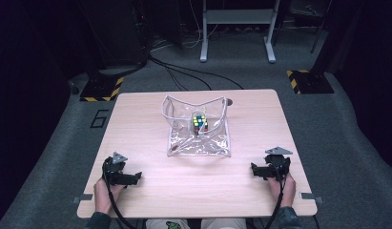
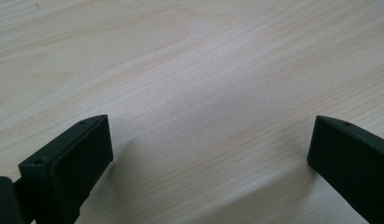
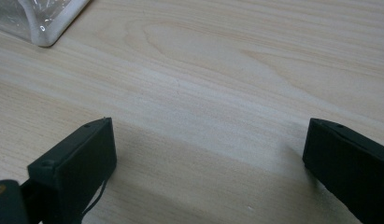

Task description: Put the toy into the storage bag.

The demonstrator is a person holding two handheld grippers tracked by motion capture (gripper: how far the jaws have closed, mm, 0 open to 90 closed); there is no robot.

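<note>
A person is sitting at a pale wooden bench (image 1: 150,191), seen from above; each hand is holding a hand-held gripper low over the near part of the wood. The left hand-held gripper (image 1: 136,176) is lying near the bench's near left corner, pointing inward toward the middle; in the left gripper view its two black jaws are standing wide apart with bare wood grain between them, holding nothing. The right hand-held gripper (image 1: 253,168) is lying near the near right corner, also pointing inward; in the right gripper view its jaws are likewise spread wide and empty, and a white-edged corner of a clear plastic pouch (image 3: 38,18) is showing at the top left, apart from the jaws. In the high view the clear plastic pouch (image 1: 177,145) is sitting in the middle of the bench, its mouth standing open toward the far side; a colourful puzzle cube (image 1: 200,123) is sitting inside it, toward the far half. Both hand-held grippers are well apart from the pouch, one on either side; dark cables are trailing across the grey floor (image 1: 351,157) beyond the bench.
</note>
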